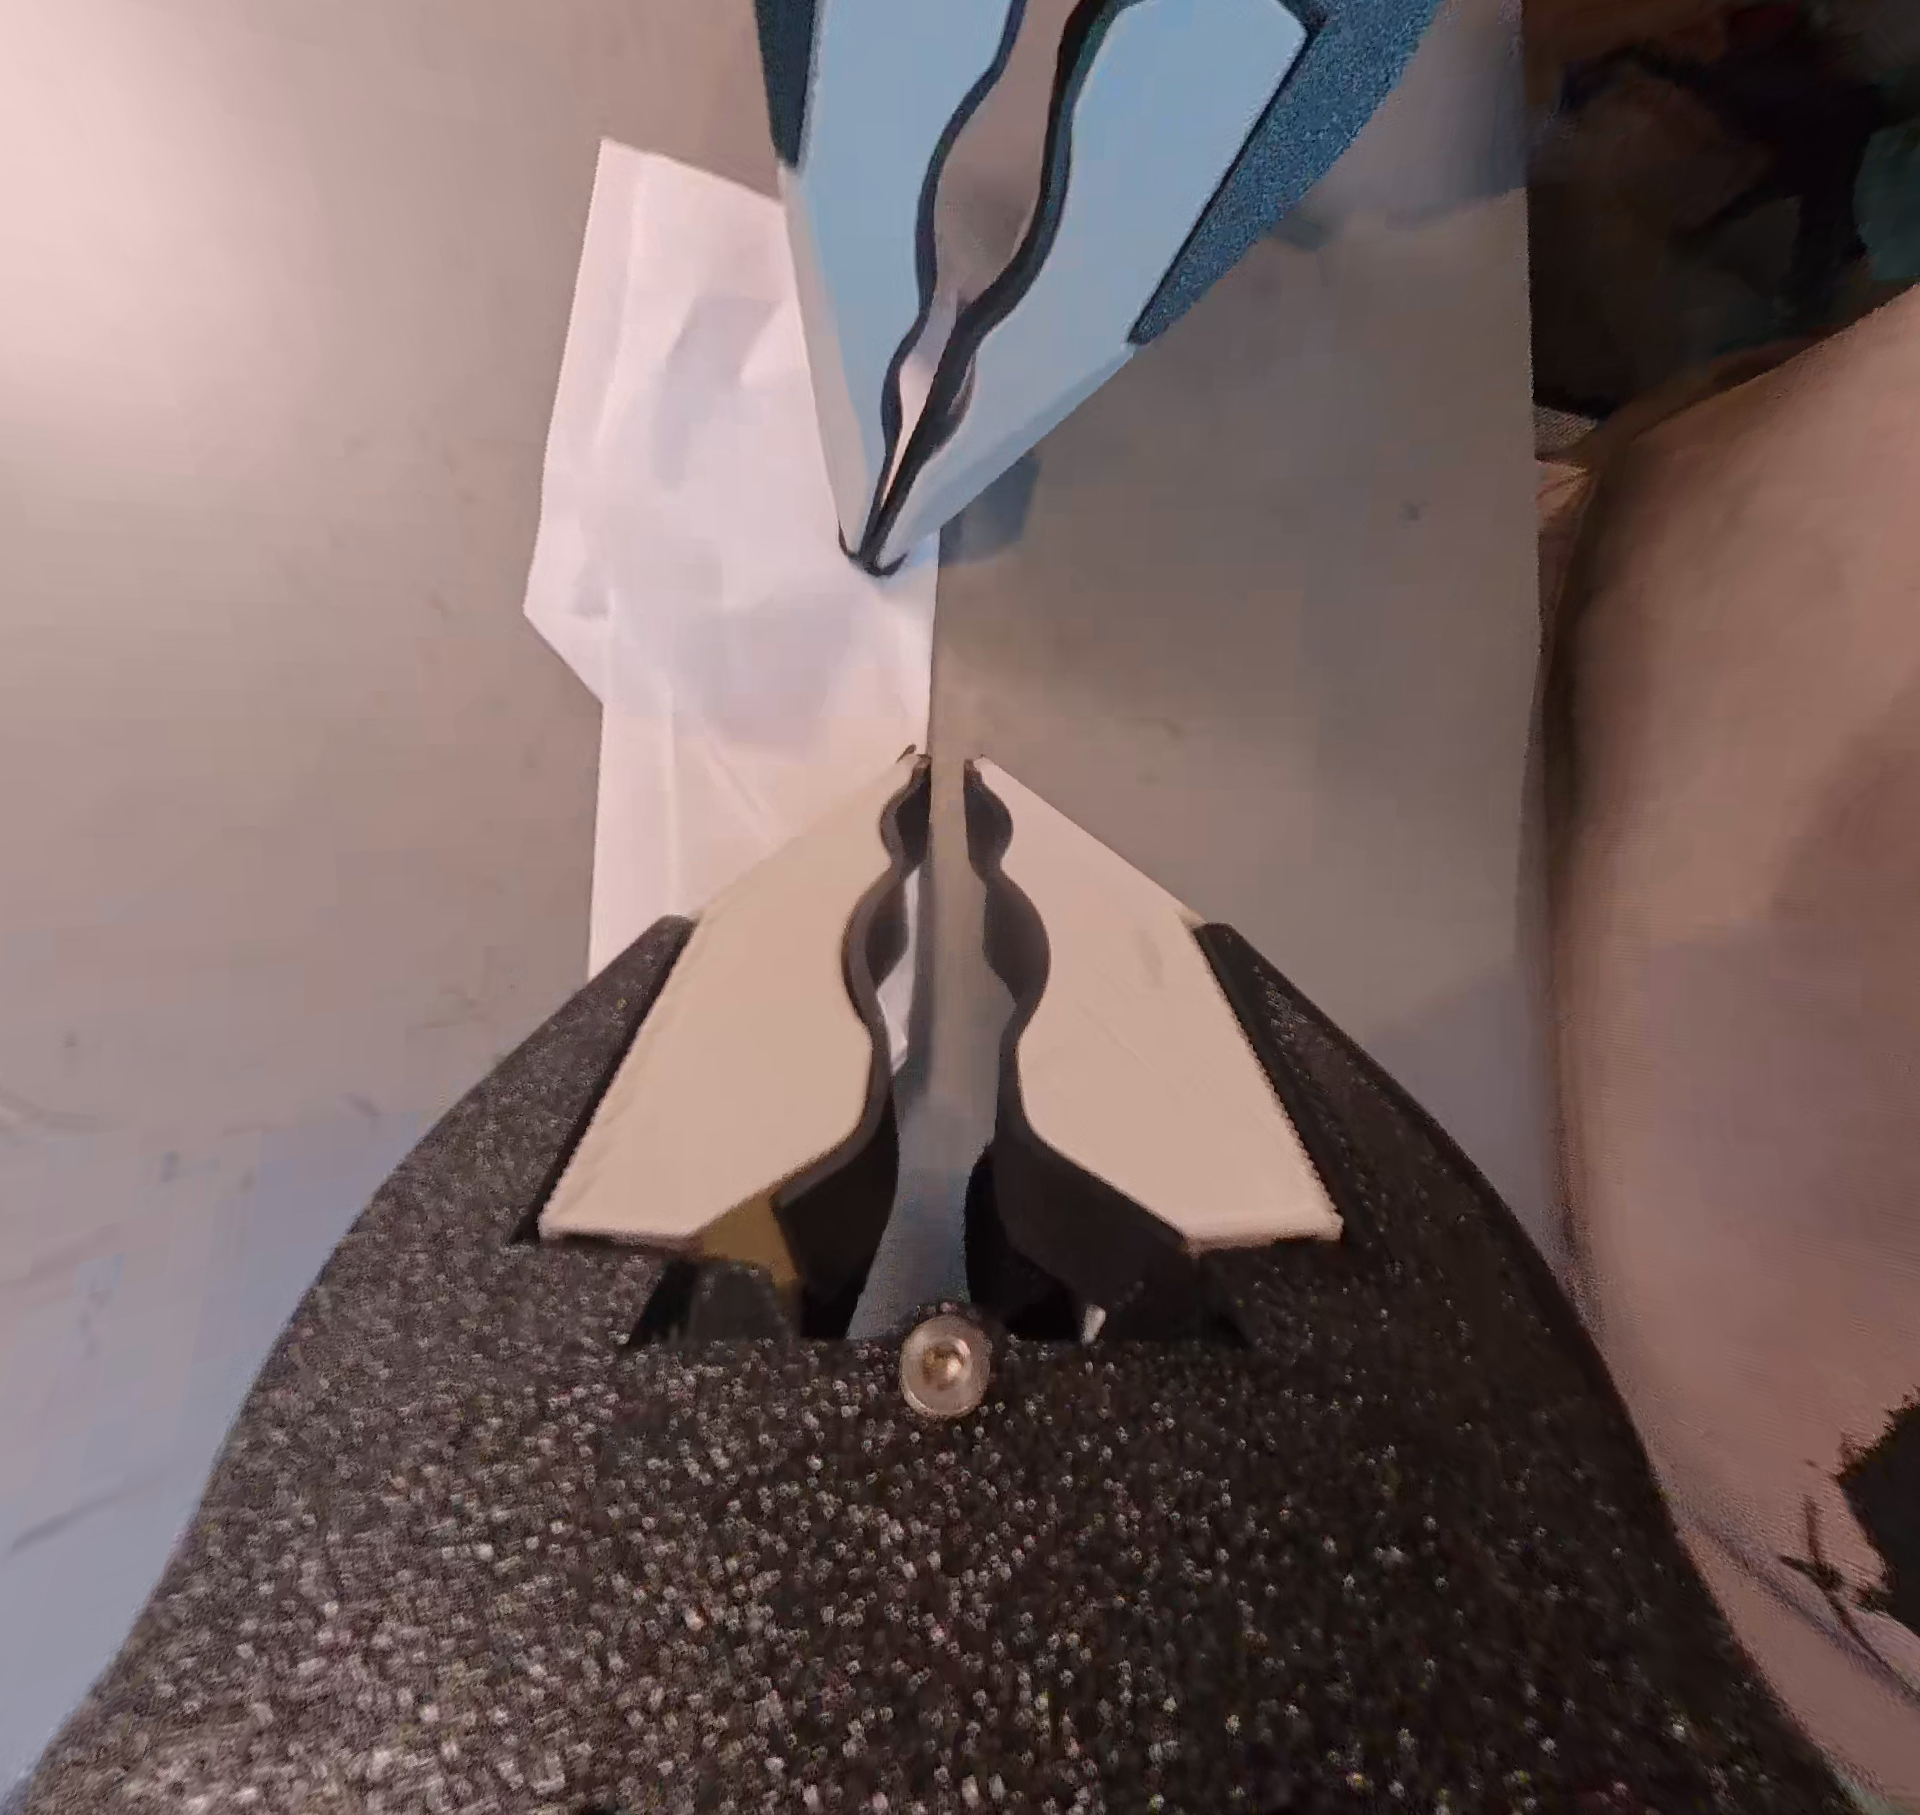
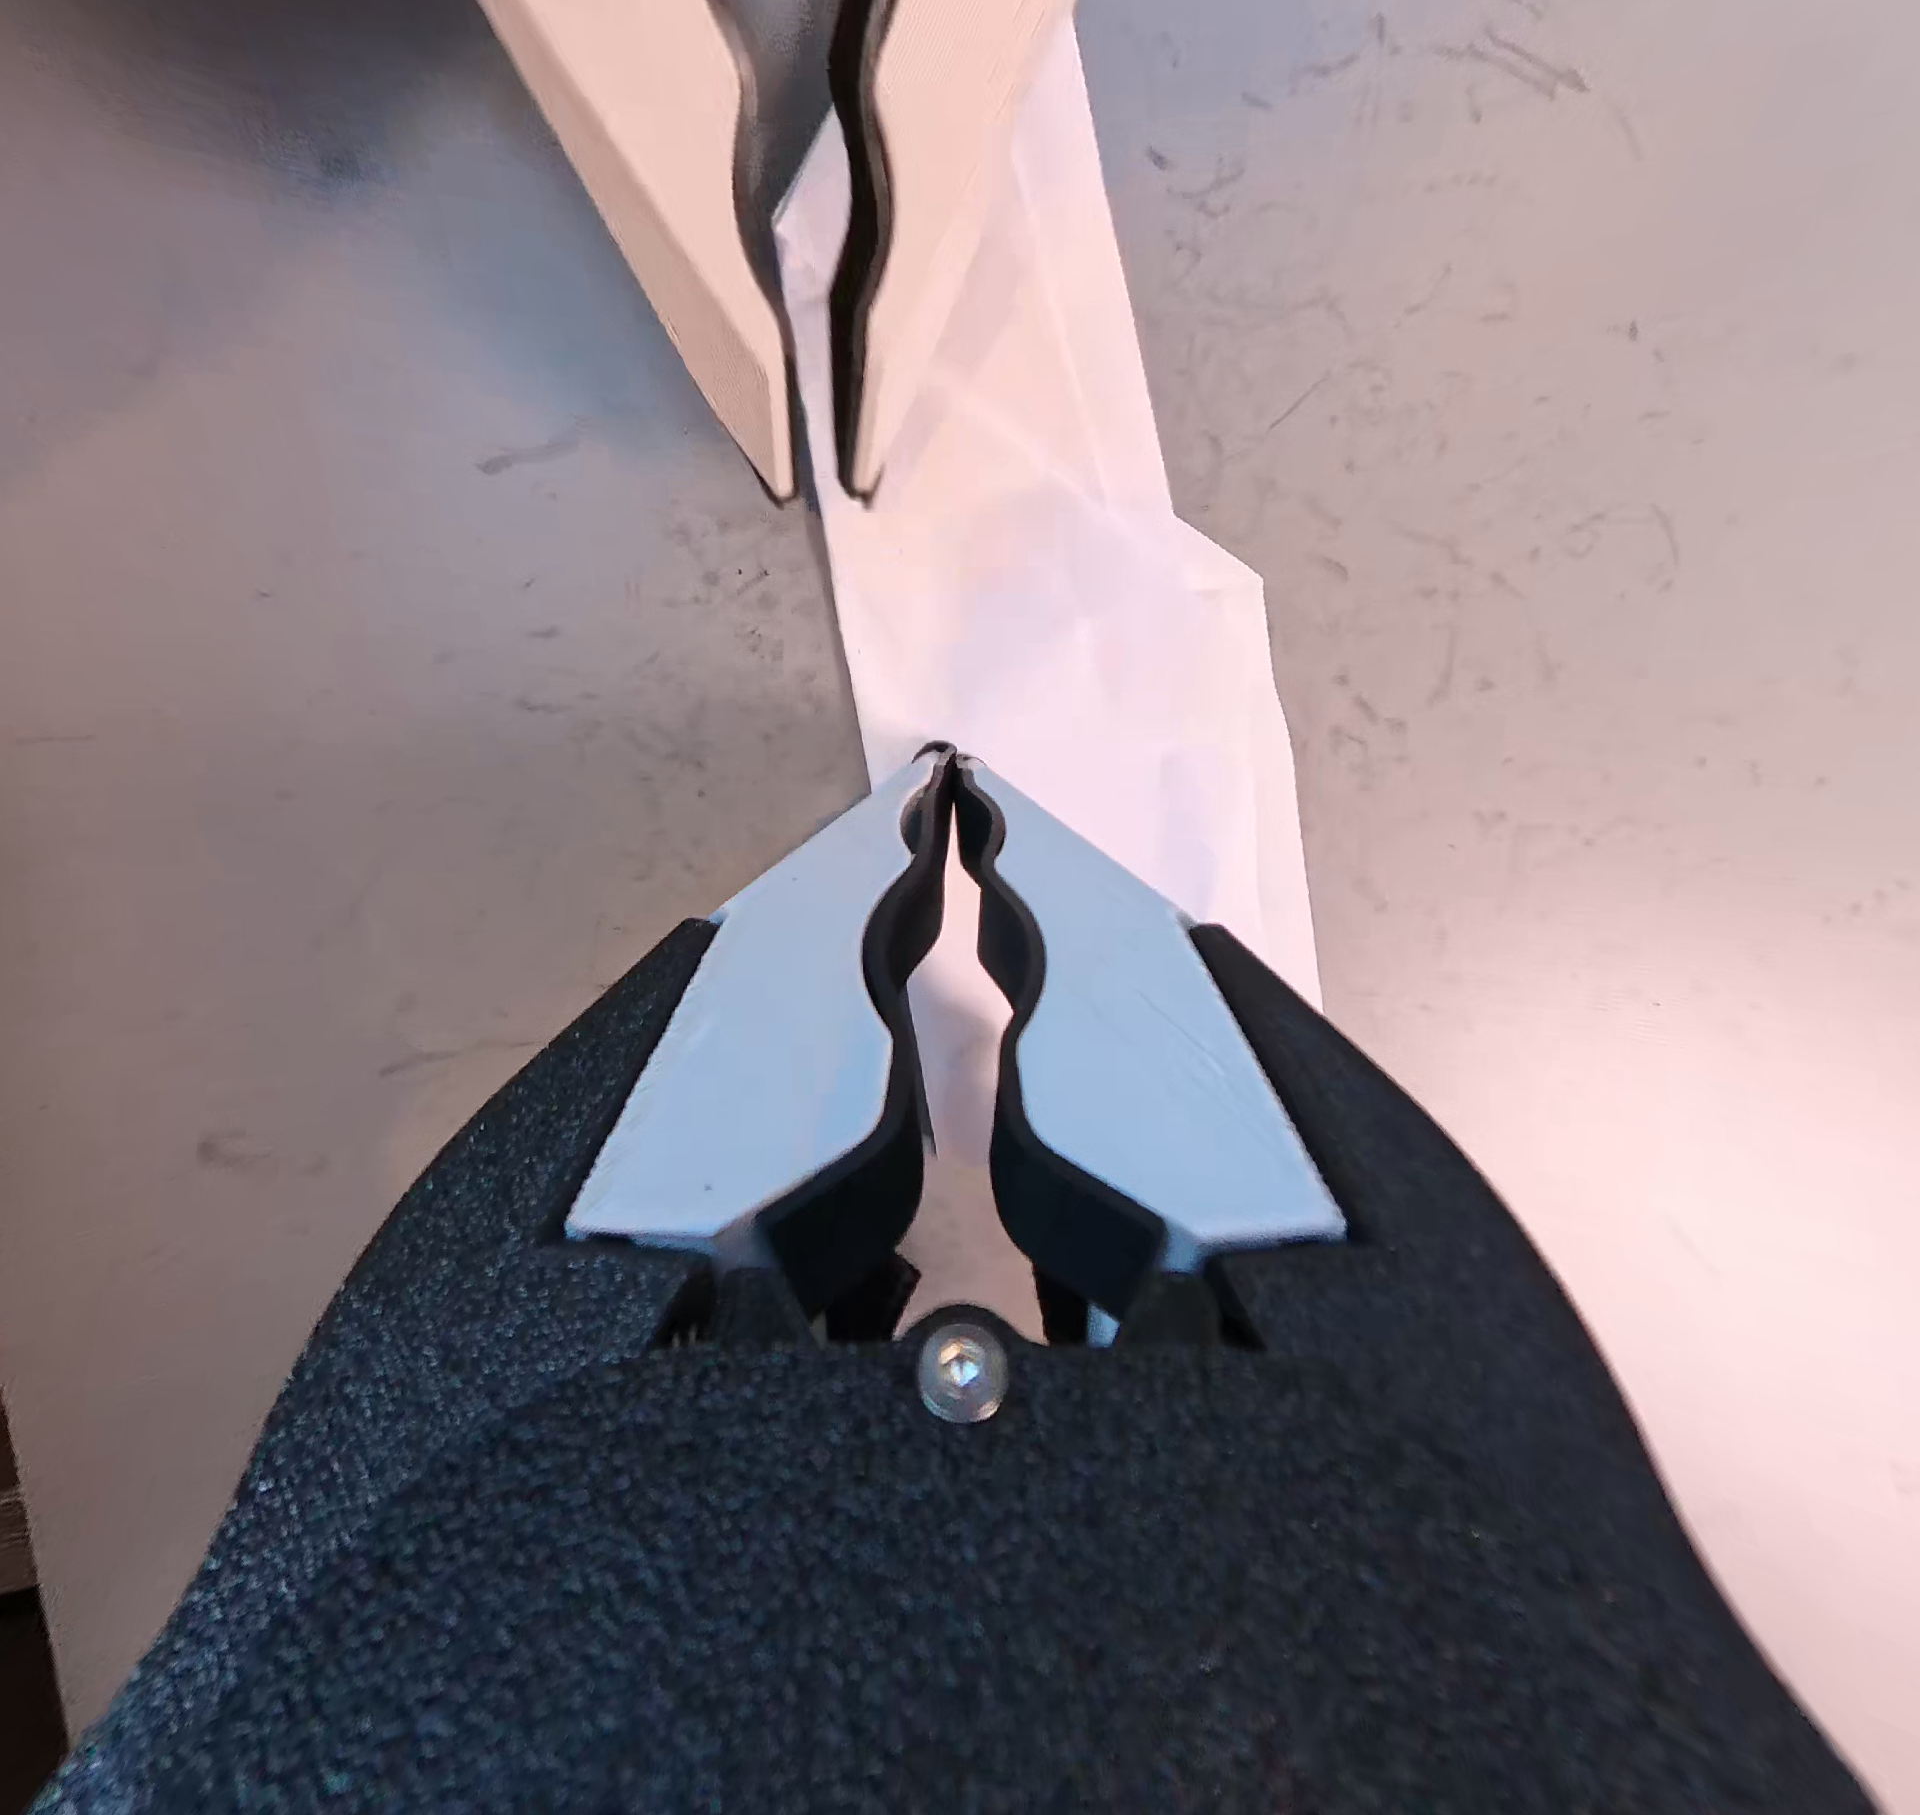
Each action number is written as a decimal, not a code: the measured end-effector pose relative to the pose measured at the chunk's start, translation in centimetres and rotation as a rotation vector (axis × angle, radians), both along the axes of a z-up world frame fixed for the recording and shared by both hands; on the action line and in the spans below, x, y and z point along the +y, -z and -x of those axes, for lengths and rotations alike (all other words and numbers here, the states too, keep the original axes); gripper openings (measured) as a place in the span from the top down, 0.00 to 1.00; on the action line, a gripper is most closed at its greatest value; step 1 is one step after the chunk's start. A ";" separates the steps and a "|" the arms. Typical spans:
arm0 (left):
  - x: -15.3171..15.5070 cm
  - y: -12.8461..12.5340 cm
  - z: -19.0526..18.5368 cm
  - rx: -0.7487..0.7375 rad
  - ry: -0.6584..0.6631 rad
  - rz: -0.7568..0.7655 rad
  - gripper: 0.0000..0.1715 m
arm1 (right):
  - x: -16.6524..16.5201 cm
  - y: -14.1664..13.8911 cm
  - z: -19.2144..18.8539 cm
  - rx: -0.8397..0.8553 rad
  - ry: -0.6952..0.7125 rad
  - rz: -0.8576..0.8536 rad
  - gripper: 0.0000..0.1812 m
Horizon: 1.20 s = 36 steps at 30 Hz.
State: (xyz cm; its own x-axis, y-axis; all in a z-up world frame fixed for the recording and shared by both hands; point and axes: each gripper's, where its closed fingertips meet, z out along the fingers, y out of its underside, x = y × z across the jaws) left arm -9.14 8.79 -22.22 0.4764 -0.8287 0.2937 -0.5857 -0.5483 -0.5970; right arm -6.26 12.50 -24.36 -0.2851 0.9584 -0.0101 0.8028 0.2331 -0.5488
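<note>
White paper [image 1: 675, 518], creased and folded into a long strip, lay on the scuffed grey tabletop [image 1: 260, 622], and both of your tools met over it. One long edge of the paper rose off the tabletop as a thin, shadowed flap, seen almost edge-on from the left wrist.

Your left gripper [image 1: 943, 763] straddled that raised edge. Its jaws stood narrowly apart with the sheet running up the gap between them, and I could not see either tip pressing on it.

Your right gripper [image 1: 873, 560] faced it from the far end of the paper. Its jaws were clenched tip to tip on the paper's edge, and white sheet showed through the wavy gap behind the tips.

As I judged it, a pinch that fine sat well only with the tips square to the paper's edge. Any twist of your right wrist looked likely to crumple or tear so thin a sheet. The left jaws seemed well centred on the flap. Holding them level with the paper's fold line would have kept the flap from buckling sideways.
</note>
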 end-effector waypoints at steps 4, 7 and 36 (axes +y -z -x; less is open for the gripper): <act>0.7 1.9 -0.2 0.129 0.067 -0.110 0.96 | 0.0 0.0 0.0 -0.006 0.010 0.044 1.00; 0.9 2.0 0.0 0.102 0.023 -0.068 1.00 | -0.1 -0.7 0.2 0.067 -0.024 0.002 1.00; 1.6 1.8 -1.2 0.105 0.055 -0.034 0.95 | -1.3 -0.2 -0.1 -0.182 0.047 0.454 1.00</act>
